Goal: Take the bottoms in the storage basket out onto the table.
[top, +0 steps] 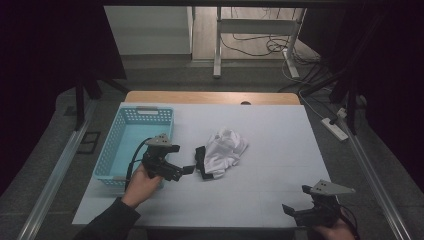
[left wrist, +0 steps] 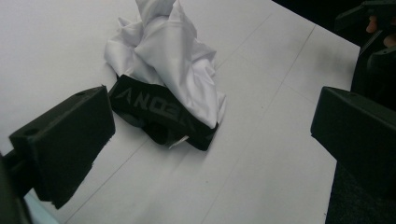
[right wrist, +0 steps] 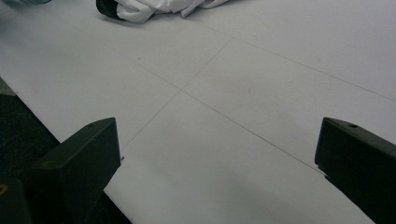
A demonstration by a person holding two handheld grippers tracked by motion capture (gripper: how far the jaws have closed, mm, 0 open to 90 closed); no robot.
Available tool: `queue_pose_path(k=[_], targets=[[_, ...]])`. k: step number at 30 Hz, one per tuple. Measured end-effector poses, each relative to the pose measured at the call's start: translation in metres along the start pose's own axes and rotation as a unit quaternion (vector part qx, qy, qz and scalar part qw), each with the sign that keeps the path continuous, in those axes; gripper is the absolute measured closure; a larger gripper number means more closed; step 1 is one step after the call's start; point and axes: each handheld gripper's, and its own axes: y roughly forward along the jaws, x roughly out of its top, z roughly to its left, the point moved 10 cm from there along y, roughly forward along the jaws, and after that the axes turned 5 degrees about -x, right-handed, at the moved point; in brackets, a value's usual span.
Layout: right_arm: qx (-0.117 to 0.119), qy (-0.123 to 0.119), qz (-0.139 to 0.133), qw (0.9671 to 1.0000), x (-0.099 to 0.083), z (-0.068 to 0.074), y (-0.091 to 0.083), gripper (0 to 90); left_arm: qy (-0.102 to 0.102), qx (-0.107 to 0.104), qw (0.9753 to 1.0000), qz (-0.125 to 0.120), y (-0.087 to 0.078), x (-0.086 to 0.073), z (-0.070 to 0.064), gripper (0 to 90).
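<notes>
Soft cloth, matt plastic, pale sheet over wood

Your matt black plastic left gripper [top: 189, 170] faces a crumpled white garment [top: 225, 147] of smooth, faintly sheeny cloth with a black woven waistband [left wrist: 161, 114] bearing dull grey lettering. Beside the garment sits a glossy turquoise perforated plastic basket [top: 112, 150]. The table [top: 280, 150] wears a matt white sheet; bare wood shows beyond the garment.

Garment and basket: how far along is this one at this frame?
Nothing looks done yet: the white garment with its black waistband lies crumpled on the table, apart from the blue basket, whose visible floor is bare. In hand: the left gripper is open, pointed at the waistband, not touching. The right gripper is open near the front edge. Left: gripping the garment and whatever follows.
</notes>
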Motion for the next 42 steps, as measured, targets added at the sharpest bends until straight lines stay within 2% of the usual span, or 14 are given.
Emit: queue_pose_path(k=[19,30,42], targets=[[-0.001,0.002,0.001,1.0,0.0,0.0,0.0,0.3,-0.017,0.015,0.9996,-0.016,-0.021,-0.019,0.0,0.0],[-0.002,0.0,0.001,1.0,0.0,0.0,0.0,0.4,-0.026,0.031,0.9989,-0.022,-0.036,-0.032,-0.001,0.0],[-0.003,0.001,0.002,1.0,0.0,0.0,0.0,0.4,-0.04,0.055,0.9975,-0.021,-0.052,-0.054,-0.001,0.0]])
